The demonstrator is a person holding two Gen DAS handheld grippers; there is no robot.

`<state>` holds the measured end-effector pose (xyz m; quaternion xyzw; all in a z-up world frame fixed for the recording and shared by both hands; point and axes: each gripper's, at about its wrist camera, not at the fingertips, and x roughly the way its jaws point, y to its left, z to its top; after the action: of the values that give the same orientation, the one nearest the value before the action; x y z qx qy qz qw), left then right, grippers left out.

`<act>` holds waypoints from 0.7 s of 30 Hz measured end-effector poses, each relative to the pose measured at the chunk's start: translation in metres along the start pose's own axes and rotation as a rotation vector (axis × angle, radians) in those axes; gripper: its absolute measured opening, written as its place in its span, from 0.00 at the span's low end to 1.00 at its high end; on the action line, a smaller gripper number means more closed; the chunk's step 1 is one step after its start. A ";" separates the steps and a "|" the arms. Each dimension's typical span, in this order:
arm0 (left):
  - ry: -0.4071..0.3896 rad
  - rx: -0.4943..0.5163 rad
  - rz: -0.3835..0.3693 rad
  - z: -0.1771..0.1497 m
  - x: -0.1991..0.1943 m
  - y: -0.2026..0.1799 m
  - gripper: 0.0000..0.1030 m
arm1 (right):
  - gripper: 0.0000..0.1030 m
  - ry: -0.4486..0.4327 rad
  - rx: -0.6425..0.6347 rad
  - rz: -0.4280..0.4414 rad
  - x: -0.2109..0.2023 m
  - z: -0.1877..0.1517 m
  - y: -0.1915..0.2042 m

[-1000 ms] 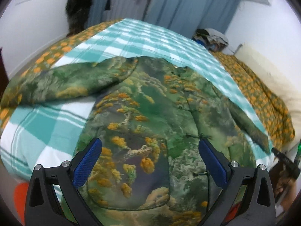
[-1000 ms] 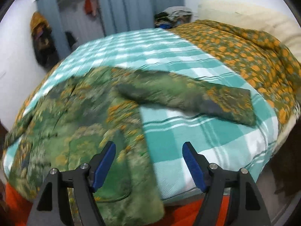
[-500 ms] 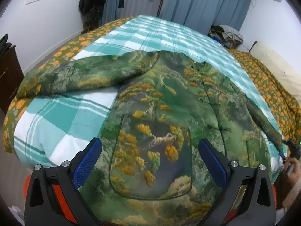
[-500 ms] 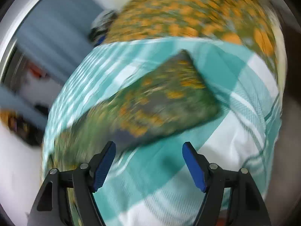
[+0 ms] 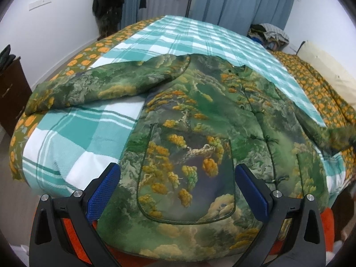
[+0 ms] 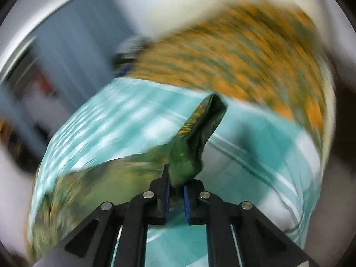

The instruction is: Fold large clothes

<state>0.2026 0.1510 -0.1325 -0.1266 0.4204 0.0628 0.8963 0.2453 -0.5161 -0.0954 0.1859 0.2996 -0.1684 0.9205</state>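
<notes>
A large green jacket [image 5: 200, 122] with an orange and cream landscape print lies face up on the bed, front closed, its left sleeve [image 5: 93, 89] stretched out to the left. My left gripper [image 5: 175, 191] is open and empty, hovering over the jacket's lower front by a patch pocket [image 5: 189, 178]. My right gripper [image 6: 176, 189] is shut on the jacket's right sleeve [image 6: 195, 138] near the cuff and holds it lifted off the bed. That lifted sleeve end also shows in the left wrist view [image 5: 338, 138] at the far right.
The bed carries a teal and white checked blanket [image 5: 73, 133] over an orange-flowered green cover [image 5: 316, 84]. A dark cabinet [image 5: 11, 89] stands at the left, blue curtains [image 5: 233, 2] behind, a clothes pile [image 5: 269, 34] at the far corner. The right wrist view is motion-blurred.
My right gripper moved to the right sleeve, closed on its cuff end and raised it. My left gripper drew back and up a little, staying open over the jacket.
</notes>
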 end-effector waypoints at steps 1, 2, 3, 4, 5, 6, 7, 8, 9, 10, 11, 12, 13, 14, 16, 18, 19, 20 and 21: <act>0.000 -0.001 -0.004 0.000 0.001 -0.001 0.99 | 0.09 -0.023 -0.112 0.041 -0.015 -0.001 0.035; -0.001 -0.001 -0.014 0.001 0.002 -0.004 0.99 | 0.09 -0.036 -0.199 0.080 -0.027 -0.004 0.064; -0.002 0.000 -0.022 0.001 0.003 -0.007 0.99 | 0.09 -0.043 -0.282 0.130 -0.038 -0.011 0.095; -0.003 0.004 -0.030 0.001 0.003 -0.010 0.99 | 0.09 -0.044 -0.329 0.164 -0.048 -0.020 0.114; -0.003 0.011 -0.040 0.001 0.004 -0.013 0.99 | 0.09 -0.040 -0.385 0.204 -0.057 -0.032 0.137; -0.003 0.020 -0.051 0.001 0.004 -0.017 0.99 | 0.09 -0.028 -0.433 0.239 -0.062 -0.043 0.158; -0.003 0.028 -0.060 0.001 0.005 -0.021 0.99 | 0.09 -0.001 -0.491 0.278 -0.064 -0.059 0.182; -0.002 0.034 -0.069 0.002 0.005 -0.024 0.99 | 0.09 0.017 -0.539 0.300 -0.064 -0.074 0.201; 0.003 0.038 -0.078 0.002 0.006 -0.027 0.99 | 0.09 0.031 -0.578 0.310 -0.065 -0.088 0.213; 0.009 0.042 -0.091 0.002 0.007 -0.031 0.99 | 0.09 0.059 -0.629 0.321 -0.062 -0.108 0.229; 0.013 0.045 -0.102 0.003 0.008 -0.035 0.99 | 0.09 0.094 -0.661 0.333 -0.056 -0.126 0.242; 0.020 0.053 -0.119 0.003 0.009 -0.040 0.99 | 0.09 0.116 -0.675 0.340 -0.050 -0.137 0.248; 0.024 0.060 -0.126 0.002 0.010 -0.043 0.99 | 0.09 0.142 -0.697 0.342 -0.044 -0.152 0.257; 0.030 0.074 -0.136 0.001 0.011 -0.048 0.99 | 0.09 0.162 -0.722 0.339 -0.039 -0.167 0.264; 0.043 0.097 -0.158 -0.001 0.013 -0.057 0.99 | 0.14 0.196 -0.749 0.342 -0.029 -0.190 0.273; 0.070 0.115 -0.208 -0.003 0.015 -0.068 0.99 | 0.30 0.268 -0.768 0.356 -0.025 -0.211 0.275; 0.082 0.118 -0.235 -0.003 0.016 -0.074 0.99 | 0.48 0.317 -0.767 0.372 -0.022 -0.218 0.276; 0.092 0.118 -0.263 -0.002 0.018 -0.078 0.99 | 0.55 0.347 -0.754 0.399 -0.022 -0.222 0.274; 0.106 0.116 -0.299 0.000 0.019 -0.082 0.99 | 0.60 0.352 -0.742 0.412 -0.024 -0.224 0.272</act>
<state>0.2327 0.0719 -0.1331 -0.1390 0.4463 -0.1026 0.8780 0.2319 -0.1743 -0.1829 -0.0748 0.4483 0.1712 0.8741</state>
